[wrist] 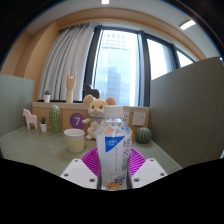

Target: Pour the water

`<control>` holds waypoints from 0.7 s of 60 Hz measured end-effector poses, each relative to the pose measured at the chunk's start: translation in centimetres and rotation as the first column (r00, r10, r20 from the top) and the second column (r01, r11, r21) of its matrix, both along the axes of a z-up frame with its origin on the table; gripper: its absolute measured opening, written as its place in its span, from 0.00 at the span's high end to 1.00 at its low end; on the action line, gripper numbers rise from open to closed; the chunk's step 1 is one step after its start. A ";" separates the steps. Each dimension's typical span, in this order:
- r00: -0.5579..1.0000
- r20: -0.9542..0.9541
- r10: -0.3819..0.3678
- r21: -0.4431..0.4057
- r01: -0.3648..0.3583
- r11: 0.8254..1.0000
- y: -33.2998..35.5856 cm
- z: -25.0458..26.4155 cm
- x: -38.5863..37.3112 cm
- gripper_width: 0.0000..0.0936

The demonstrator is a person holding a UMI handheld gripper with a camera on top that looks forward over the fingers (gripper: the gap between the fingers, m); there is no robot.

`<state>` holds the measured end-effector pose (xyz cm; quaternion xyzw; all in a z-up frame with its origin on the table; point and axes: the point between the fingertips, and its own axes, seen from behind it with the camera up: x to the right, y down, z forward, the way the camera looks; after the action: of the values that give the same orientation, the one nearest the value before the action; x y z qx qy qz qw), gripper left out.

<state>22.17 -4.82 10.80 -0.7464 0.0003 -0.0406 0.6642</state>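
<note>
My gripper is shut on a clear plastic bottle with a white and blue label. The bottle stands upright between the two magenta pads, which press on its sides. It is lifted above the table. A pale yellow cup stands on the table beyond the fingers, to the left of the bottle.
A plush bear sits behind the bottle. A purple block with a 7, a green cactus toy and a pink animal figure stand at the left. A green ball lies at the right. Grey partitions flank the table.
</note>
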 end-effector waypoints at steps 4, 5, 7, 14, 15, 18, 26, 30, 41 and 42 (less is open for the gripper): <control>1.000 0.014 0.005 -0.001 -0.005 1.000 0.2 0.1 -0.2 0.65; 1.000 0.013 0.000 -0.002 0.000 1.000 0.2 0.1 -0.2 0.65; 1.000 0.016 -0.001 -0.003 0.001 1.000 0.1 0.1 -0.1 0.65; 0.997 0.082 0.008 -0.022 -0.006 1.000 0.9 0.2 0.3 0.65; 0.995 0.103 0.008 -0.024 -0.006 1.000 1.4 0.3 0.3 0.65; 0.983 0.182 0.020 -0.042 -0.013 0.999 2.6 0.6 0.7 0.65; 0.884 0.465 0.038 -0.070 -0.005 0.998 7.1 2.0 1.5 0.65; 0.789 0.613 0.040 -0.067 0.002 0.998 9.4 3.2 1.3 0.65; 0.432 0.900 0.057 -0.064 0.000 0.998 14.8 5.4 -0.8 0.65; 0.394 0.917 0.062 -0.065 -0.007 0.998 15.6 5.5 -1.0 0.65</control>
<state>21.17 10.75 16.33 -0.6173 -0.3815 -0.4308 0.5365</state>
